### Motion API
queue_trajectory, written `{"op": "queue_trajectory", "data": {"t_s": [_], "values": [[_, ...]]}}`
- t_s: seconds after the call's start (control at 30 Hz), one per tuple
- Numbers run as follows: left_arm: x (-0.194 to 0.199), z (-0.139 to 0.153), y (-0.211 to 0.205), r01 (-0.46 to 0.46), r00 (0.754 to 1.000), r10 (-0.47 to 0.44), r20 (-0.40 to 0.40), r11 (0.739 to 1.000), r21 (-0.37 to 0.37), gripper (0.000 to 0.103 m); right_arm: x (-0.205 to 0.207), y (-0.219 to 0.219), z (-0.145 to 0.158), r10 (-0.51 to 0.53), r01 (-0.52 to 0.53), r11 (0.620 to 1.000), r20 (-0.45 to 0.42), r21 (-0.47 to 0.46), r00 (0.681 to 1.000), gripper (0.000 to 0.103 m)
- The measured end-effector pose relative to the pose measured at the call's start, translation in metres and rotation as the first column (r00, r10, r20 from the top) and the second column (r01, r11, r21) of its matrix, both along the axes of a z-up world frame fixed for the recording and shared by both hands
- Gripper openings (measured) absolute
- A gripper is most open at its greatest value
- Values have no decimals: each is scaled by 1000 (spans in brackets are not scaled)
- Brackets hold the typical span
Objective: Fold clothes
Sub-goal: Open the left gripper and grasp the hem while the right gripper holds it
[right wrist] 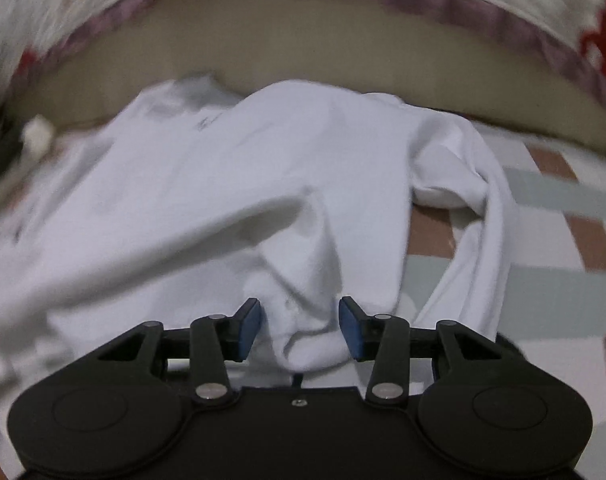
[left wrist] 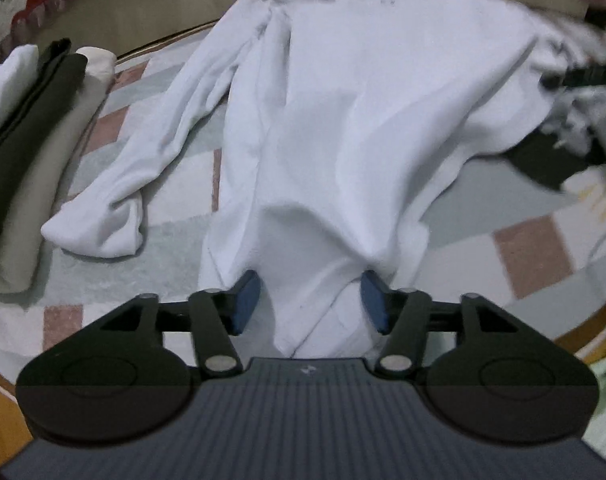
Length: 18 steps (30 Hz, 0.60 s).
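Both tools tilt steeply down over a white shirt [left wrist: 343, 120] spread on a checked tabletop [left wrist: 175, 200]. Left tool [left wrist: 311, 300] and right tool [right wrist: 299, 326] stand open, near hem folds lying loose between their pads.

Both wrist cameras look steeply down, close on one white shirt [left wrist: 343, 120]

A white garment [left wrist: 343, 128] is seen on a cloth [left wrist: 175, 248] checked in pale green, white and dusty pink. At the left, folded clothes [left wrist: 27, 152] are shown in white, black and beige. The tongs' pads [left wrist: 247, 300] are coloured blue.
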<state>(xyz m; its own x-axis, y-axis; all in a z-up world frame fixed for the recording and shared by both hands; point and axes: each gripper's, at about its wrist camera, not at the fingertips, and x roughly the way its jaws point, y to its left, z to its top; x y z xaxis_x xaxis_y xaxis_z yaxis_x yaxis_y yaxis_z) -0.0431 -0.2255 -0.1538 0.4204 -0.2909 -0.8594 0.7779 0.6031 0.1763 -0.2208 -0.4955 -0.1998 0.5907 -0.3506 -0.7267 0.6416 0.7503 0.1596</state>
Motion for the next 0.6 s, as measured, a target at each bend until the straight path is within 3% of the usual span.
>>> {"op": "queue_trajectory", "data": {"t_s": [0.1,0.17,0.2,0.37,0.47,0.6], "values": [[7,-6,-3,-42,999,42,10,999,9,59,4,-7,-4,-33,33,999,4,-40,999,46],[12,-6,0,-71,998,71,3,997,-6,59,9,-6,-5,-29,30,997,14,-68,999,26],[13,-6,1,-81,997,81,1,997,-11,59,10,-4,-4,-19,21,997,25,-75,1000,10],[11,-13,-5,-117,993,117,22,993,-21,73,7,18,20,-26,31,988,33,-152,999,4],[7,-16,-12,-132,990,133,47,991,-35,76,-12,21,36,-87,95,990,76,-107,993,4],[9,-17,-8,-176,983,179,46,981,-78,76,-33,25,40,-163,164,985,19,-61,986,4]]}}
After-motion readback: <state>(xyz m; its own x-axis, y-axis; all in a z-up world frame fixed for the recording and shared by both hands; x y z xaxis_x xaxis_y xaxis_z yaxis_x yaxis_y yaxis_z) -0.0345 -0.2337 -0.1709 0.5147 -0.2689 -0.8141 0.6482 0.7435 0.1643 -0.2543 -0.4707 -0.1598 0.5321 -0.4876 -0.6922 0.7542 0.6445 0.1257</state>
